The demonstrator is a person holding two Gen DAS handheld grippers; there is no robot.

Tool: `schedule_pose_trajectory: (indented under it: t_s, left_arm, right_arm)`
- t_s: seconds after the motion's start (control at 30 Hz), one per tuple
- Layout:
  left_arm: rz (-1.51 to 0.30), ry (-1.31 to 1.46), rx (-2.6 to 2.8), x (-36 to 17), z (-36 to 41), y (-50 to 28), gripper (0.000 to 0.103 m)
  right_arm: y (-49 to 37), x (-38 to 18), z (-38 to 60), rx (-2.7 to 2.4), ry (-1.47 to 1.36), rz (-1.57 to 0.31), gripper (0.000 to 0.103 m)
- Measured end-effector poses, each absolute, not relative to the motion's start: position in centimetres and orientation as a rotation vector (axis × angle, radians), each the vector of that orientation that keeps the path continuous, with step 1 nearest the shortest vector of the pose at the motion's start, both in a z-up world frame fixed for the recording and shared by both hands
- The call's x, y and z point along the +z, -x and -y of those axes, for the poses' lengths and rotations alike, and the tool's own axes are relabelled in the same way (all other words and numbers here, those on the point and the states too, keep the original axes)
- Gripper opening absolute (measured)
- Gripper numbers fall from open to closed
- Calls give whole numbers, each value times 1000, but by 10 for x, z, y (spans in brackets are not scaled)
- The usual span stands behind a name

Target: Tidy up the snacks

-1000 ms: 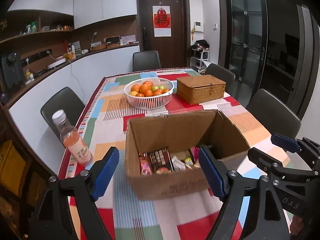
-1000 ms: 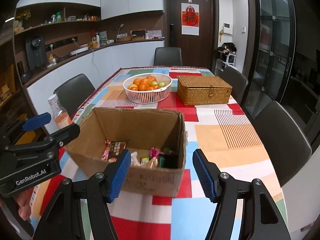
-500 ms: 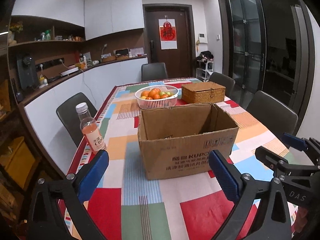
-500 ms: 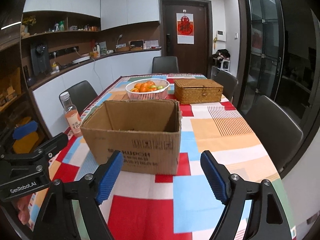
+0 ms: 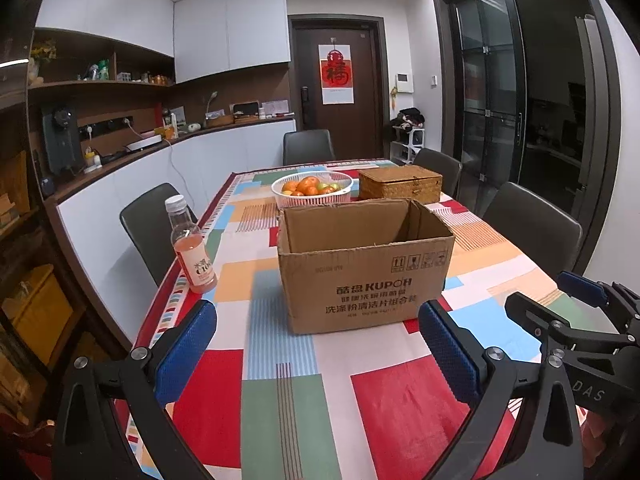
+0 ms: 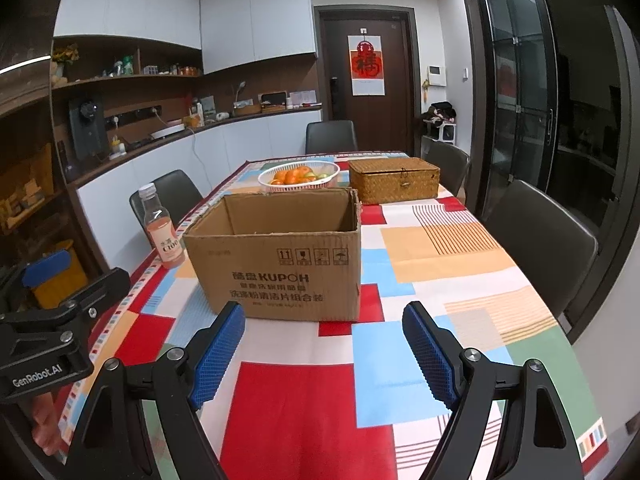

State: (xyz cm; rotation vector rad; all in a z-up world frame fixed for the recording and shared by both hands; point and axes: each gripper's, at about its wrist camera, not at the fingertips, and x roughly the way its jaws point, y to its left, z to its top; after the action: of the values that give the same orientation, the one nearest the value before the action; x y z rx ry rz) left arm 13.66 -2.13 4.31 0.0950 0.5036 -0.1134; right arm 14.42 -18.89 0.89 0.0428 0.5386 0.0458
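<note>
Dining-room surroundings are seen in the left wrist view: a dark door at upper centre, shelves at upper left, and a long table (image 5: 280, 400) under a patchwork cloth filling the lower half. A cardboard box (image 5: 366, 276) is set at the centre of the frame, open at the top, with only its bare inner walls shown; its floor is hidden by the near wall, so any snacks inside cannot be made out. A drink bottle (image 5: 191, 248) is placed left of the box, apart from it, while a fruit basket (image 5: 312, 190) and a wicker box (image 5: 401, 184) are seen behind it. The left gripper (image 5: 318, 350) is held low at the bottom of the frame, short of the box, its jaws spread wide with nothing between them. In the right wrist view the same box (image 6: 280, 264) is seen at centre, the bottle (image 6: 162, 232) at its left, the basket (image 6: 298, 175) and the wicker box (image 6: 394, 181) above it. The right gripper (image 6: 324, 354) is likewise held back at the bottom, jaws wide apart and empty. No loose snacks are shown on the cloth. Such a scene would fit snacks already gathered in the box, or snacks waiting in it to be sorted out; which of the two cannot be judged.
</note>
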Motion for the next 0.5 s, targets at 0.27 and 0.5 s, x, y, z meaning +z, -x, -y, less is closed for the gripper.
schedule_pose_trajectory:
  t_s: [0.27,0.5]
  left_arm:
    - [-501,-100,-98,43,22,-126,103]
    - [-513,-88,-96,41,20,-121,103]
  right_arm:
    - [-133,7,191,54,-48,-520,85]
    - [-130,7,191,58,-43,-515,85]
